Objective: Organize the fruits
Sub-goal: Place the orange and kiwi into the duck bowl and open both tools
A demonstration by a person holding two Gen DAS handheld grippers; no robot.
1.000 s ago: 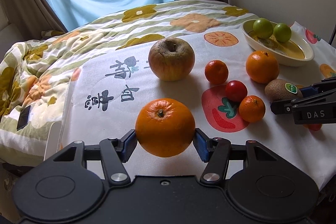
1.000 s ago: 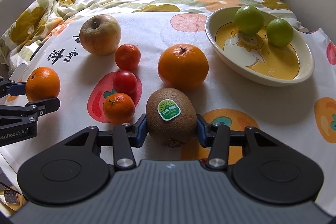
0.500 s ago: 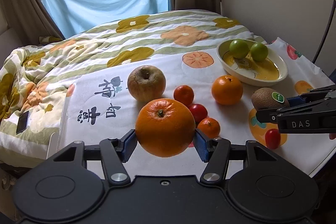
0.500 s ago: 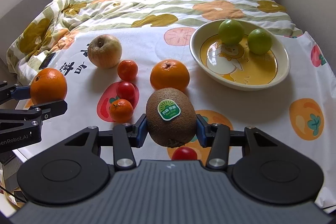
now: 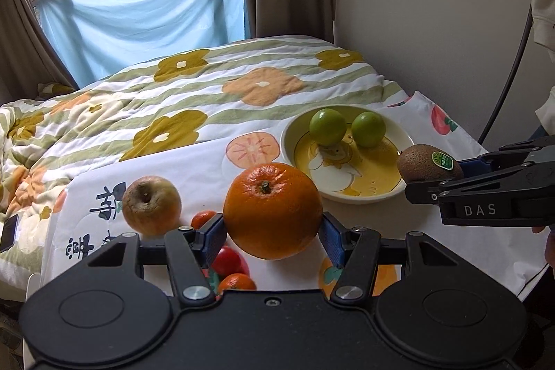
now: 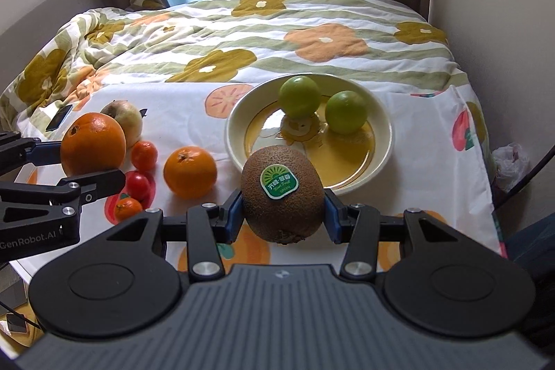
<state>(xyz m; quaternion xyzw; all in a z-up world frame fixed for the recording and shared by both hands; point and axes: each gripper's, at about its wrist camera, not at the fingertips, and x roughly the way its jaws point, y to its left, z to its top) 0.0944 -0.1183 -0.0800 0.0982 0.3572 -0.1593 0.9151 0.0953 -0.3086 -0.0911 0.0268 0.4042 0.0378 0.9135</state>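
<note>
I have raised both grippers off the cloth: the large round orange (image 5: 272,211) and brown stickered kiwi (image 6: 282,194) now hang higher, apparently nearer the cream bowl (image 6: 381,141).

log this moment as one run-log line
left gripper: shut on large orange, lifted | right gripper: shut on kiwi, lifted near bowl | bowl: two green fruits

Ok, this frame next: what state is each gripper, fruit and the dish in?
Left gripper: shut on large orange, lifted.
Right gripper: shut on brown stickered kiwi, lifted.
Cream-and-yellow ceramic bowl: upright, holds two green limes.
Yellowish apple: resting on cloth.
Smaller orange: resting on cloth.
</note>
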